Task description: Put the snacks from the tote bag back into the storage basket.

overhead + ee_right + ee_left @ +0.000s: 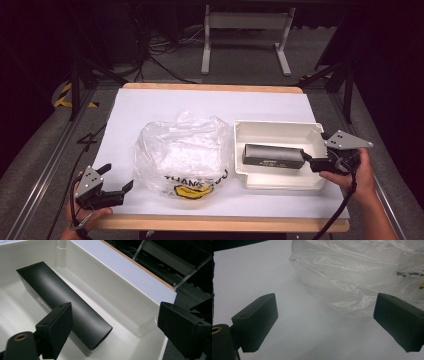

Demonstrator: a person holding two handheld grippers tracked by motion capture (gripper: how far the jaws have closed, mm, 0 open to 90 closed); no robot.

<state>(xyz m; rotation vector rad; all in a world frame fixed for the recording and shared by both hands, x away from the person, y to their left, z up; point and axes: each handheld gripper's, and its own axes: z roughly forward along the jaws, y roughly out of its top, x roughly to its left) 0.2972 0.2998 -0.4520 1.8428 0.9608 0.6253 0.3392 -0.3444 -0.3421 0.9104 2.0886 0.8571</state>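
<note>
Right gripper [112,327] is hanging spread over the black box [62,302]'s end; closing off-centre risks skidding it along the white tray [117,297]

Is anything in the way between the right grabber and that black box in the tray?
Nothing visible. The right gripper is open at the black box, which lies alone in the white tray.

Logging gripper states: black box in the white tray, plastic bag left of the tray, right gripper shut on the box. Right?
Not quite. The right gripper is open; the right gripper view shows its jaws spread at the end of the black box. The box does lie in the white tray, with the plastic bag left of it.
</note>
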